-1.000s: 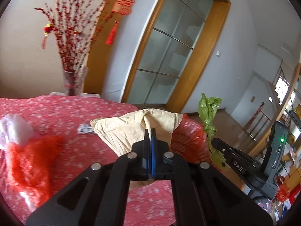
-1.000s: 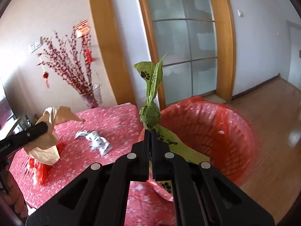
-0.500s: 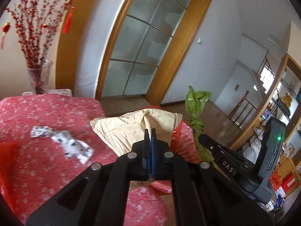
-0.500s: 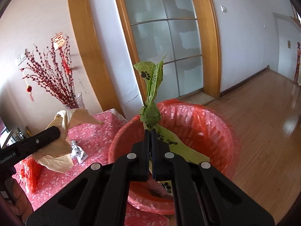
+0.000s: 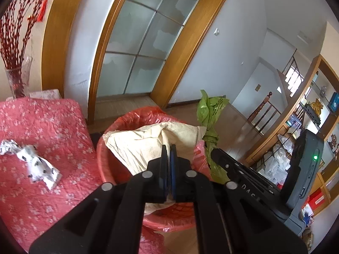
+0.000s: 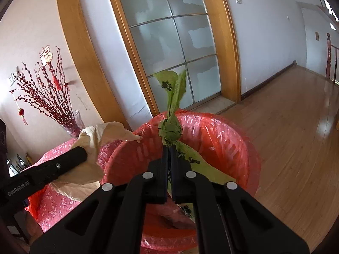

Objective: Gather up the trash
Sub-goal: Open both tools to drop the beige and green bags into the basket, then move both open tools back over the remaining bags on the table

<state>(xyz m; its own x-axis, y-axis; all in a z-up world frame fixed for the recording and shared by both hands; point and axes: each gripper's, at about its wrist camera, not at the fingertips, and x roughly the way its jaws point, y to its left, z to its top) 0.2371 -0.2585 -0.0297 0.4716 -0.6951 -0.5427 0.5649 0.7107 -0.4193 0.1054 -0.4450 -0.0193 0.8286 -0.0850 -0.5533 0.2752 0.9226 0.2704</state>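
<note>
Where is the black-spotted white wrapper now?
In the left wrist view, the spotted wrapper lies on the red tablecloth, left of the red-lined bin.

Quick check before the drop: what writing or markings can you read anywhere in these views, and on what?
"GenRobot.AI": on the left gripper, along its arm.
"DAS": on the right gripper, along its arm; any letters after these are cut off.
Dark print on the green bag: too small to read.
Gold character on the red wall ornament: too blurred to read.
</note>
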